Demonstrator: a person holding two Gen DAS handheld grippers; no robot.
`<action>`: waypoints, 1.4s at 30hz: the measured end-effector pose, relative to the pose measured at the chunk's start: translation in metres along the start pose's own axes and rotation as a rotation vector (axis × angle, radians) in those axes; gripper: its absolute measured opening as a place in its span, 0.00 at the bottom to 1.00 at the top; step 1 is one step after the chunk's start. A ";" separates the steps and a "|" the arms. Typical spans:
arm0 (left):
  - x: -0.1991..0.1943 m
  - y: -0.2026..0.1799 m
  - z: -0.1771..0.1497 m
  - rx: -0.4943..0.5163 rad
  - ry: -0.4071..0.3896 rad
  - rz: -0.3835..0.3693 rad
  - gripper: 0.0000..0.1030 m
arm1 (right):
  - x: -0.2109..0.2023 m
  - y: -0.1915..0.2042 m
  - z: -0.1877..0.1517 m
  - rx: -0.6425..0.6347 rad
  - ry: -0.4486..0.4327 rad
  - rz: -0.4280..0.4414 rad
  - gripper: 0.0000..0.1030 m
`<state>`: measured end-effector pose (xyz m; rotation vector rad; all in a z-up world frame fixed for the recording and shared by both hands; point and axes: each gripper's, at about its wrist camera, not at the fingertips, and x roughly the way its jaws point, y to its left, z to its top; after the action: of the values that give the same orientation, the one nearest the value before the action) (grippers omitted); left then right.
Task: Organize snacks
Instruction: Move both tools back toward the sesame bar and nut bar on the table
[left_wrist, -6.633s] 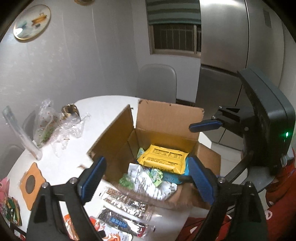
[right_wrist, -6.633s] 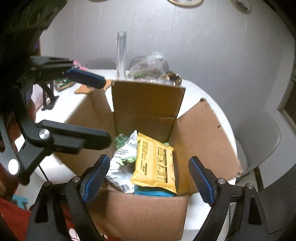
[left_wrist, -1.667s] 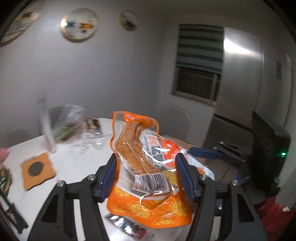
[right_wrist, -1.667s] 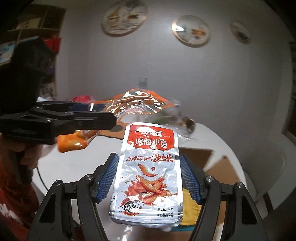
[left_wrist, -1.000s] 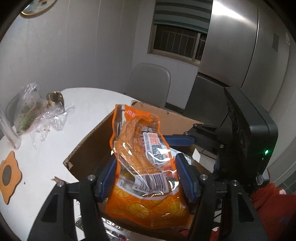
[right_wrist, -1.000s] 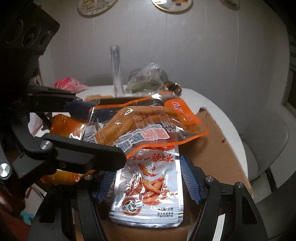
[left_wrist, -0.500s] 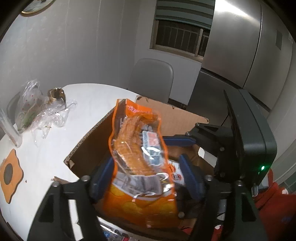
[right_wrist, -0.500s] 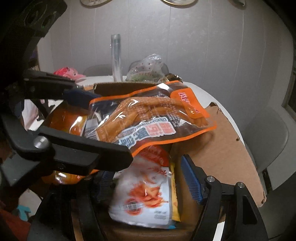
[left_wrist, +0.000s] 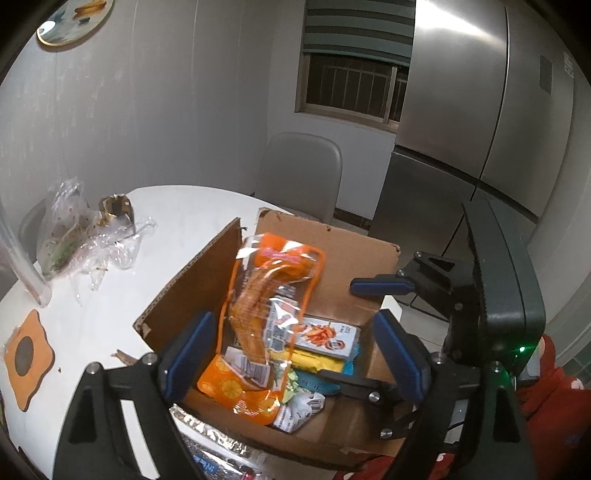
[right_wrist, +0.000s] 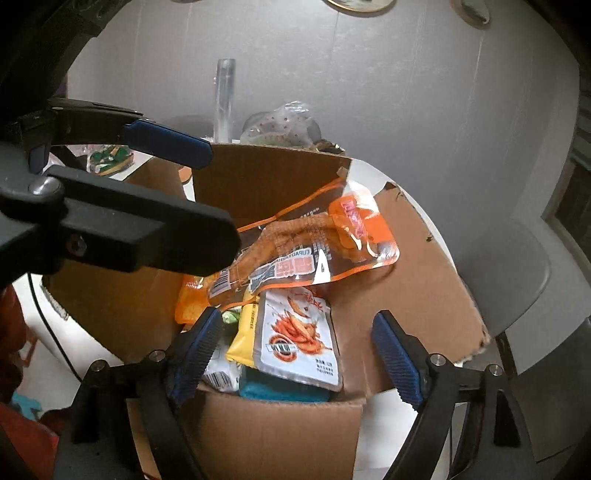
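A: Left-wrist view first. How is the left gripper (left_wrist: 291, 354) posed?

B: Tilted down over the open cardboard box (left_wrist: 332, 254) on the white worktop (left_wrist: 177, 206). Grey wall, a chair (left_wrist: 299, 173), a barred window and a steel fridge (left_wrist: 458, 92) stand behind. Its jaws are opening, and the blue pads press on nothing. The orange sausage pack (left_wrist: 269, 314) sits between them, leaning on the box's left flap with its lower end among the snacks inside. The right gripper (left_wrist: 354, 332) shows across the box.

A: And the right-wrist view?

B: The right gripper (right_wrist: 295, 354) also points down into the box (right_wrist: 413, 280), with the worktop (right_wrist: 373, 177) and a plastic bag (right_wrist: 280, 125) beyond. Its jaws are opening too, with nothing clamped. The silver fish-snack pouch (right_wrist: 299, 336) lies flat in the box below them, on a yellow pack (right_wrist: 245, 332) and a blue one (right_wrist: 280, 391). The sausage pack (right_wrist: 314, 251) slants above it.
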<state>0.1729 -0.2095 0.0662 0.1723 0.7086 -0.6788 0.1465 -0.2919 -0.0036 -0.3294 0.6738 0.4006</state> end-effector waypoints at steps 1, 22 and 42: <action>-0.003 -0.001 -0.001 0.001 -0.005 0.000 0.83 | -0.001 -0.001 -0.001 0.003 0.000 0.000 0.80; -0.125 0.038 -0.068 -0.113 -0.207 0.161 0.83 | -0.103 0.060 0.014 -0.012 -0.270 -0.099 0.79; -0.098 0.123 -0.210 -0.394 -0.111 0.179 0.83 | 0.037 0.175 -0.013 -0.027 0.011 0.168 0.43</action>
<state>0.0812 0.0129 -0.0386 -0.1619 0.6976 -0.3651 0.0853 -0.1350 -0.0660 -0.3015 0.7093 0.5690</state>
